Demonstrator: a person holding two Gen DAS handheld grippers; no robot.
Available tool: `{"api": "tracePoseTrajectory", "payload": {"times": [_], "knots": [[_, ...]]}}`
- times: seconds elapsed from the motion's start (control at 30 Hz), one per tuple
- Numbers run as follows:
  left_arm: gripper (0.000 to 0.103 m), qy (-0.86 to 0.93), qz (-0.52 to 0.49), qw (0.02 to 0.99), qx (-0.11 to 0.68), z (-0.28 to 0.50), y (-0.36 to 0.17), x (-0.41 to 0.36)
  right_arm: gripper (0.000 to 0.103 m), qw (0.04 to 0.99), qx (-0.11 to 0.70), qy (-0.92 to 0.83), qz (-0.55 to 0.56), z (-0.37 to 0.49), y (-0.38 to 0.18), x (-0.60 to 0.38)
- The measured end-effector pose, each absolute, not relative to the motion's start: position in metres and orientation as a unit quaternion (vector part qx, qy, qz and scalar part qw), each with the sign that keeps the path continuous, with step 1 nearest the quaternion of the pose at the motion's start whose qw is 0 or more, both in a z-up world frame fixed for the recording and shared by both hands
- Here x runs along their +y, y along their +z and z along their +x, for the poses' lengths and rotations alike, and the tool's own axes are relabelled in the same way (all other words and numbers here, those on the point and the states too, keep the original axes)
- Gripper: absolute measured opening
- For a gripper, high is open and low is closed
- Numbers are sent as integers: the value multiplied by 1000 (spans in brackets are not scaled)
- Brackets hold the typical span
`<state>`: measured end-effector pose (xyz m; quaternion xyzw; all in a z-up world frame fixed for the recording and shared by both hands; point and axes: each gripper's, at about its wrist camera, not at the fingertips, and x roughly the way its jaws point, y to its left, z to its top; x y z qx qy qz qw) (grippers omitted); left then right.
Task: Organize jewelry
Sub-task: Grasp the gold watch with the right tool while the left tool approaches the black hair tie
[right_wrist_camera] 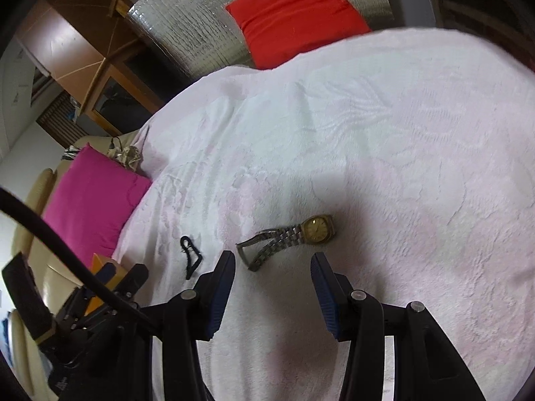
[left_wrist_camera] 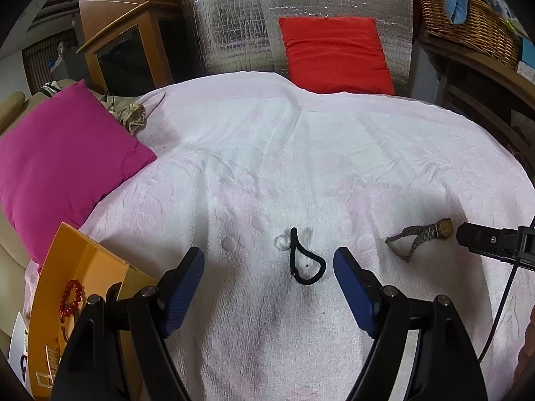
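- White terry towel carries a black cord loop, lying between the left gripper jaws, spread, empty.
- Gold-faced wristwatch just ahead of the right gripper, jaws spread.
- Orange box, partly cut off, holds a red bead bracelet.

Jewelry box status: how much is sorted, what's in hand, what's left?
Done: a red bead bracelet lies in the orange box. In hand: nothing; left gripper and right gripper are open and empty. Left: the black cord loop and the gold watch lie on the towel.
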<state>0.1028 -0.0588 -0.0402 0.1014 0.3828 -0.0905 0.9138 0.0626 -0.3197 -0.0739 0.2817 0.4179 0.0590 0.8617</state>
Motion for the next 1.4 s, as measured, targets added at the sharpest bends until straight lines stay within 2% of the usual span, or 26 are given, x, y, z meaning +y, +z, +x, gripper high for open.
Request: {"api": "tracePoseTrajectory", "payload": {"times": [0.33,0.53,0.6,0.67,0.73,0.83,0.93,1.0,1.07,1.13,1.17,1.2,1.27,1.4], "knots": [[80,-74,78,899,424,118,-52,-32,51,806,437,87,390,80,-99,-334],[80,-77,85,895,431,119,-56,-31,51,788,447,75,416,100,-115,-332],[80,-77,81,893,435,120,-57,-30,54,783,449,70,425,107,-120,-329],[80,-76,78,891,441,121,-59,-29,65,784,441,67,431,111,-119,-328],[80,-74,76,889,445,122,-61,-27,68,791,436,53,426,114,-115,-323],[80,-72,76,888,447,123,-63,-25,68,806,425,16,412,117,-111,-317],[80,-72,75,887,450,124,-64,-23,68,848,416,-44,325,125,-100,-298],[80,-73,74,886,451,124,-65,-22,65,871,410,-93,254,132,-97,-282],[80,-74,73,886,453,124,-65,-22,51,885,407,-139,175,138,-100,-266],[80,-79,69,885,453,125,-65,-21,43,895,397,-164,118,141,-103,-256],[80,-82,67,884,455,126,-66,-21,38,897,394,-168,110,140,-103,-256],[80,-86,63,883,457,127,-67,-21,38,897,393,-166,111,139,-104,-258],[80,-99,47,879,464,132,-69,-21,23,896,394,-163,122,137,-103,-267],[80,-141,15,864,482,142,-78,-25,19,892,404,-145,143,133,-101,-284]]}}
